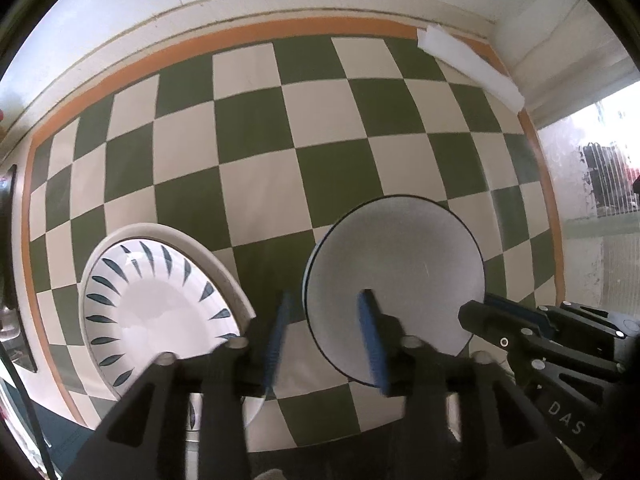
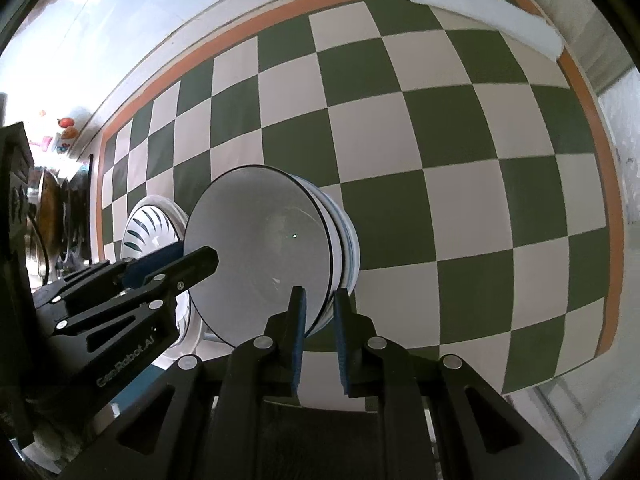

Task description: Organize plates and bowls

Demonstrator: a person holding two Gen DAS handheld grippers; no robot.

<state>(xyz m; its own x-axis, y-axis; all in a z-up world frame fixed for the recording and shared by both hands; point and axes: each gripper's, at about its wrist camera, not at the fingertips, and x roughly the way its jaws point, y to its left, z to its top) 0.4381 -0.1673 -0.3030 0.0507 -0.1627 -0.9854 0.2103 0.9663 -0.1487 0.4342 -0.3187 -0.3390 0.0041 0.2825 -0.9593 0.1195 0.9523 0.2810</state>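
Observation:
A white bowl with a thin dark rim (image 1: 400,264) (image 2: 264,248) sits on top of a small stack of bowls (image 2: 346,240) on the green-and-cream checked cloth. My left gripper (image 1: 326,338) is open, its fingers straddling the bowl's left rim; it shows in the right wrist view (image 2: 188,258) too. My right gripper (image 2: 320,336) has its blue pads on either side of the bowl's right rim with a gap, so it is open; it also shows in the left wrist view (image 1: 476,312). A white plate with dark leaf marks (image 1: 156,312) (image 2: 150,228) lies on a cream plate to the left.
The checked cloth (image 1: 256,184) has an orange border and covers the table. A folded white cloth (image 1: 472,64) (image 2: 484,12) lies at the far right corner. Dark kitchen items (image 2: 48,208) stand at the left edge. A window area (image 1: 600,184) is on the right.

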